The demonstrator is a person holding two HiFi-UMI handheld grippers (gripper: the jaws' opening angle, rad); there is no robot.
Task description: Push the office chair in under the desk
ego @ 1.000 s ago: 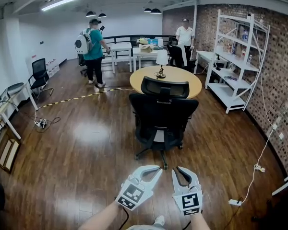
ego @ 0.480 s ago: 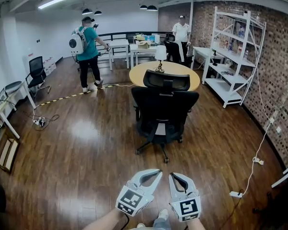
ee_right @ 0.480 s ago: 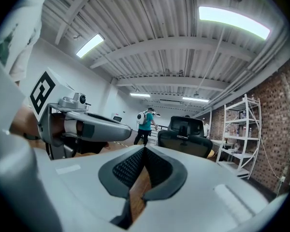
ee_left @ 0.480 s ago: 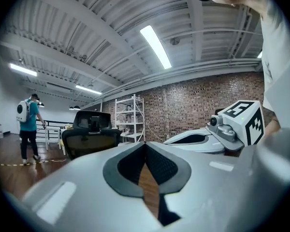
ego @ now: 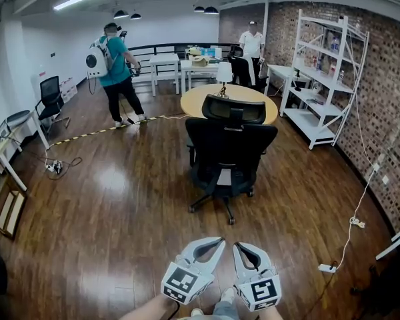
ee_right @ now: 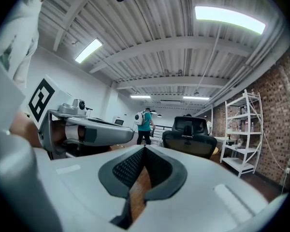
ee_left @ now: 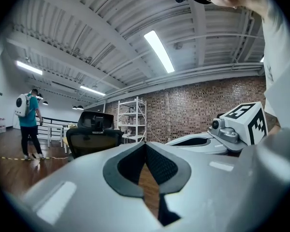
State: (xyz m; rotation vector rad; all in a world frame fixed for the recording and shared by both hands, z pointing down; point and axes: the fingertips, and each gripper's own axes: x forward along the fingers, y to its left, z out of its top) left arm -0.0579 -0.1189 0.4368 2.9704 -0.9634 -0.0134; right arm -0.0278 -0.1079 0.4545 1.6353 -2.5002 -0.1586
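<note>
Dark wood floor (ego: 120,205) is filling the room. I'm holding the left gripper (ego: 217,243) and the right gripper (ego: 239,247) low and side by side, pointing level, each with jaws closed together and gripping nothing. The office chair (ego: 230,149) is standing straight ahead, well apart from both tips and about equally near each, its backrest facing me. The round desk (ego: 190,105) is sitting just behind the chair on the same line, so I'm judging the push as running straight forward.

Wood floor (ego: 120,205) and round tabletop (ego: 195,103)
The chair (ego: 231,145) stands on the floor just before the tabletop, which bears a lamp (ego: 223,77); striped tape (ego: 97,133) and a power strip (ego: 327,269) lie on the floor.
</note>
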